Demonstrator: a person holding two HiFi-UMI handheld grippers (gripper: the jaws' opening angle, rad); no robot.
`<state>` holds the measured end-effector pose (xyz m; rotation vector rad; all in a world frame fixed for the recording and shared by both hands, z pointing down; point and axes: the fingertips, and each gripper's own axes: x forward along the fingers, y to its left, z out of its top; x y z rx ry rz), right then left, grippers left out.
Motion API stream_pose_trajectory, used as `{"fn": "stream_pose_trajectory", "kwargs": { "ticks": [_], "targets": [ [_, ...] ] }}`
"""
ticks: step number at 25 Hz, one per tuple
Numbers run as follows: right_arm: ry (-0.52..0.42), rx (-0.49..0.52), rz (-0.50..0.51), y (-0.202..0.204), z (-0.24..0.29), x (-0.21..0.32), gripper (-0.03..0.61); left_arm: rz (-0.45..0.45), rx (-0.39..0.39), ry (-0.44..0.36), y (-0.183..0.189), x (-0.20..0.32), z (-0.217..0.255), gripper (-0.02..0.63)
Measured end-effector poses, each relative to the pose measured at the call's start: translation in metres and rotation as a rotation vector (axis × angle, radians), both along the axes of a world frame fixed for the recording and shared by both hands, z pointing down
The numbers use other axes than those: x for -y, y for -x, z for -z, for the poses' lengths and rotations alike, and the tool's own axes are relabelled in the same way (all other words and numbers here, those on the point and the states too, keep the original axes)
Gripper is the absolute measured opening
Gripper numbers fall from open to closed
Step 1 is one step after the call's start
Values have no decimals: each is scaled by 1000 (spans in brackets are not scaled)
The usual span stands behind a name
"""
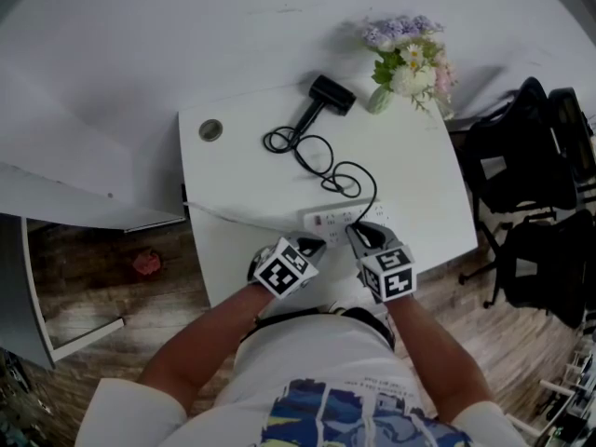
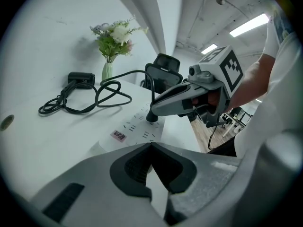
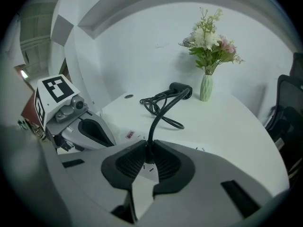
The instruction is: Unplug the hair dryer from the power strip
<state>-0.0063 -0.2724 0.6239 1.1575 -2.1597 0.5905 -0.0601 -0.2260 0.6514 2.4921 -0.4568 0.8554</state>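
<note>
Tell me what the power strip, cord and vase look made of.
The power strip looks like hard white plastic: smooth, matte casing. The cord has a black rubbery-looking sheath, lying in soft loops. The vase is pale green, opaque-looking; ceramic or glass, can't tell.

Even, bright indoor light. Ceiling strips point(image 2: 246, 25) blow out at far right in the left gripper view. White counter point(image 1: 279, 175) is slightly washed, shadows faint. Heavy fisheye, dark vignetted corners. Left tongs point(image 2: 151, 148) and right tongs point(image 3: 147, 162) are soft up close.
</note>
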Motion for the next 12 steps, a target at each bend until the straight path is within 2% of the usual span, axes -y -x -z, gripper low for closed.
{"fn": "stream_pose_trajectory", "kwargs": {
  "ticks": [7,12],
  "targets": [
    [-9,18,6,-2,1,-5,48,-9,48,57,-2,1,-2,0],
    [-109,11,78,11,30,0,48,-21,70,67,-2,1,-2,0]
  ]
}}
